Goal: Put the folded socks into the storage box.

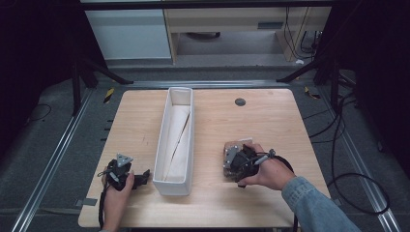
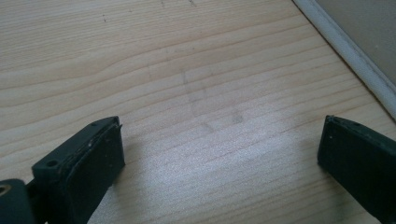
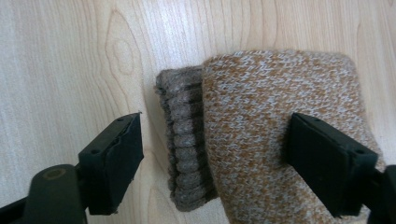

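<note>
Brown-and-grey knitted sock (image 3: 280, 121) flat on pale wooden counter (image 3: 60, 70); right gripper (image 3: 212, 154) wide, astride ribbed cuff (image 3: 184, 144); left gripper (image 2: 219, 154) wide, over bare counter beside long white bin (image 1: 176, 140)

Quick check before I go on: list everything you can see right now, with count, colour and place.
knitted sock: one, tan-and-white with a brown ribbed cuff, folded, on the table's right half under the right gripper.
bin: one, white, long and narrow, mid-table, running front to back.
table: one, light wood.
grommet: one, dark, round, far side of the table.
left gripper: one, black, jaws wide apart over bare wood, left of the bin.
right gripper: one, black, jaws open astride the sock.
left hand: one, front left.
right hand: one, denim sleeve, front right.
</note>
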Motion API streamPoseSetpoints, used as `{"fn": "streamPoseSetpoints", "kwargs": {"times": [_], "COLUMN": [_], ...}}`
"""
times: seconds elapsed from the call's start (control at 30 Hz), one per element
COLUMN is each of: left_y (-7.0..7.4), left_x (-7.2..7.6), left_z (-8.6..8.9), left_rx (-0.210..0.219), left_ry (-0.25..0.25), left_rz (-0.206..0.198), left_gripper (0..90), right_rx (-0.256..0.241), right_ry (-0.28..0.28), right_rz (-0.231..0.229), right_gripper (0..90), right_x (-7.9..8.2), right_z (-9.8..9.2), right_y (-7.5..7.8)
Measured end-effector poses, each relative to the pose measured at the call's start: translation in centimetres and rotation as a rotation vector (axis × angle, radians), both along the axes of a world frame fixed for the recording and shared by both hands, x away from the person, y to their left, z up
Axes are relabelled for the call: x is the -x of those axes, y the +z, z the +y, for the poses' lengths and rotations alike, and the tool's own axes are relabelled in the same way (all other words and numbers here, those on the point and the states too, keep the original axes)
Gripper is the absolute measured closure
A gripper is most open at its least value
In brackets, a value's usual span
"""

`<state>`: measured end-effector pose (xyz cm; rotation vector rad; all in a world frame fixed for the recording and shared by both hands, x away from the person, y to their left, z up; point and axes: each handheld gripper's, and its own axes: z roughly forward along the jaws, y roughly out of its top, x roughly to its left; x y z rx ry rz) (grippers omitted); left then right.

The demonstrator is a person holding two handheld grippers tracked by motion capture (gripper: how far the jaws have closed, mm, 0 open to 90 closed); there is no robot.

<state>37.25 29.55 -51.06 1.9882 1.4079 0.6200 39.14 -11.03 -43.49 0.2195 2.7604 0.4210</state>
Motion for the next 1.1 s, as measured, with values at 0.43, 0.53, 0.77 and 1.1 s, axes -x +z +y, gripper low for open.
{"fn": "streamPoseSetpoints", "kwargs": {"times": [0.43, 0.53, 0.77, 1.1], "left_y": [0.0, 0.0, 0.0, 0.0], "left_x": [0.0, 0.0, 0.0, 0.1], "left_z": [0.0, 0.0, 0.0, 0.0], "left_rx": [-0.002, -0.002, -0.002, -0.001], "left_ry": [-0.002, -0.002, -0.003, -0.003], "left_rz": [0.0, 0.0, 0.001, 0.0], "left_gripper": [0.0, 0.0, 0.0, 0.0], "right_rx": [0.01, 0.009, 0.02, 0.057], "right_ry": [-0.013, -0.016, -0.016, -0.007], "right_rz": [0.004, 0.001, -0.035, -0.127], "right_gripper": [8.6, 7.8, 7.4, 9.8], "right_x": [-0.7, -0.8, -0.7, -0.2], "right_z": [-0.1, 0.0, 0.1, 0.4], "right_y": [-1.1, -1.2, -2.0, -3.0]}}
